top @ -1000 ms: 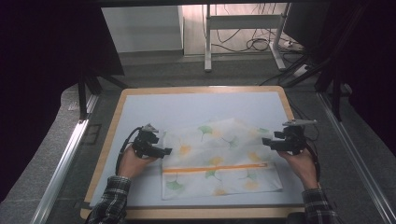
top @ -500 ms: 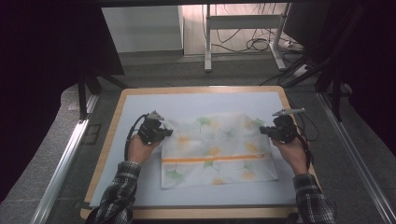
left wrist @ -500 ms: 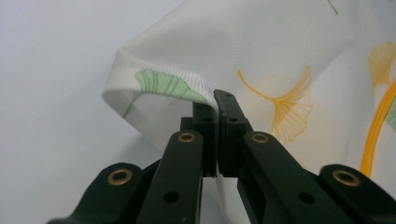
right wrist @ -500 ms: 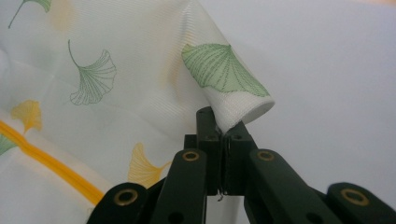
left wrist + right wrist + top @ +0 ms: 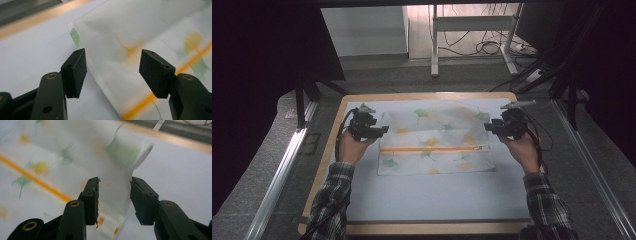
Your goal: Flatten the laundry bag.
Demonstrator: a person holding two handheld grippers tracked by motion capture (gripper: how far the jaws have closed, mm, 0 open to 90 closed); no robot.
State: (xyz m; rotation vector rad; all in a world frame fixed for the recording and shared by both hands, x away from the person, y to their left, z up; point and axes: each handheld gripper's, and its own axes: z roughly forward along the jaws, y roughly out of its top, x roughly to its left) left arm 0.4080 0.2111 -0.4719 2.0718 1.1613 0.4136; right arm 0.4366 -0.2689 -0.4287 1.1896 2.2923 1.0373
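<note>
In the middle of the pale mat (image 5: 422, 200) lies the leaf-printed cloth (image 5: 437, 145), thin, soft and light, likely to sag and slip, so best pinched at its far corners. The left gripper (image 5: 379, 131) and right gripper (image 5: 490, 128), just opening, stand spread at its side edges, pinching nothing.

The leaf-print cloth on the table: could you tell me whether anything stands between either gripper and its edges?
Nothing visible does. The left gripper and right gripper both stand open right at the edges of the leaf-print cloth, with only the bare table mat around it.
</note>
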